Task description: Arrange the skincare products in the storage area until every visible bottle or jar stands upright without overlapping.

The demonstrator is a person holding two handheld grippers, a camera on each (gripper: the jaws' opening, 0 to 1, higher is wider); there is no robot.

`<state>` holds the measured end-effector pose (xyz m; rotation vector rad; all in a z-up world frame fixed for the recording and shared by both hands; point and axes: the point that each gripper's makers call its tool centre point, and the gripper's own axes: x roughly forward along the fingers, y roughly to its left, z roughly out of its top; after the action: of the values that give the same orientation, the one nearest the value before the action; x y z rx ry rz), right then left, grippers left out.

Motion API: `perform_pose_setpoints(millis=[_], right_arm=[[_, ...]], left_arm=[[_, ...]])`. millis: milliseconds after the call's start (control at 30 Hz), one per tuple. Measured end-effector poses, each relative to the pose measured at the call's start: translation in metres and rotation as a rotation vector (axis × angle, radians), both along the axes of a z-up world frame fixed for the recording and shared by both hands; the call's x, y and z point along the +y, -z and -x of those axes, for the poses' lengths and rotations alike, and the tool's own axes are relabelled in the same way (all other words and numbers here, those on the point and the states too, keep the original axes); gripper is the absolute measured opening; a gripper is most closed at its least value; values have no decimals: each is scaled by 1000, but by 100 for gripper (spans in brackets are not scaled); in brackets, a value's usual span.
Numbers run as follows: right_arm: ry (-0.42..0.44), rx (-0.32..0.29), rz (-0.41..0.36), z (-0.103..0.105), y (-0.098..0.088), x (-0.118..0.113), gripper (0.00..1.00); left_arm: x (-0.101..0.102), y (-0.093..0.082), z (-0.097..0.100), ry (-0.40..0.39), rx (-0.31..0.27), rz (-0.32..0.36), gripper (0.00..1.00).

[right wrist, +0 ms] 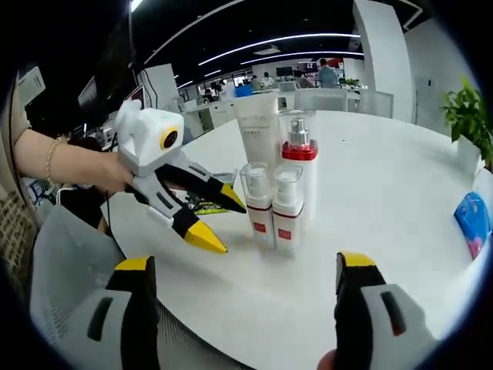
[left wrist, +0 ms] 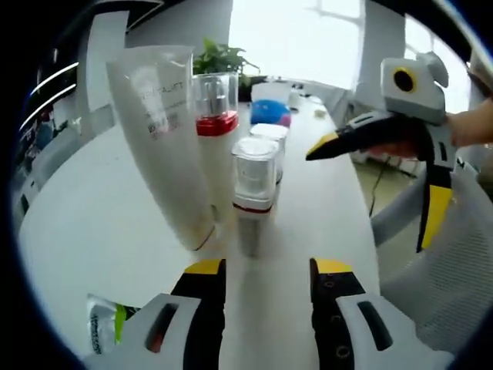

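**Bottles stand in a bunch on the white bench, both jaws open and empty**

The skincare things stand close together on the round white bench [right wrist: 400, 193]. There is a tall white tube [left wrist: 166, 139], a tall bottle with a red ring [left wrist: 216, 139], and two small bottles with clear caps and red bands, one small bottle [right wrist: 256, 204] and the other small bottle [right wrist: 287, 208] just beside it. All of them look upright, with their long way pointing up. In the left gripper view the tube seems to lean, but that may only be the bent lens.

The left gripper [left wrist: 266, 281] is low at the bench edge. Its jaws are apart and hold nothing. The bunch is straight ahead of them, with a small bottle nearest. In the right gripper view the left gripper [right wrist: 223, 223] points its yellow tips at the small bottles from the side, near them but not touching.

The right gripper [right wrist: 246, 297] has its jaws wide apart and they hold nothing too. The bunch is ahead of it, a bit farther off. In the left gripper view it comes in from the side, near the bottles but not touching.

I think the left gripper is nearer. The bottles stand very close, so the next move is likely to pull one out to give each its own spot. A small bottle could tip if it gets bumped.

A blue packet [right wrist: 471, 220] lies far off at the bench edge.
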<state>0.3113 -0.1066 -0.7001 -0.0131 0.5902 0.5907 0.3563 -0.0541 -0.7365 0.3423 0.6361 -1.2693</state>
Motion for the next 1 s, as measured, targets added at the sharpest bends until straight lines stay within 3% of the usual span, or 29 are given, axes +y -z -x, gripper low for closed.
perform_pose_setpoints(millis=[367, 533, 800, 1000], right_arm=[[-19, -20, 1, -1, -9, 2, 98], [-14, -29, -5, 1, -15, 2, 99], [-23, -42, -20, 7, -24, 3, 99], [-24, -37, -33, 15, -26, 4, 99]], left_arm=[[56, 0, 9, -193, 90, -22, 50], [76, -5, 17, -254, 115, -9, 54], [106, -12, 31, -392, 139, 14, 70], [129, -15, 42, -467, 151, 20, 74]])
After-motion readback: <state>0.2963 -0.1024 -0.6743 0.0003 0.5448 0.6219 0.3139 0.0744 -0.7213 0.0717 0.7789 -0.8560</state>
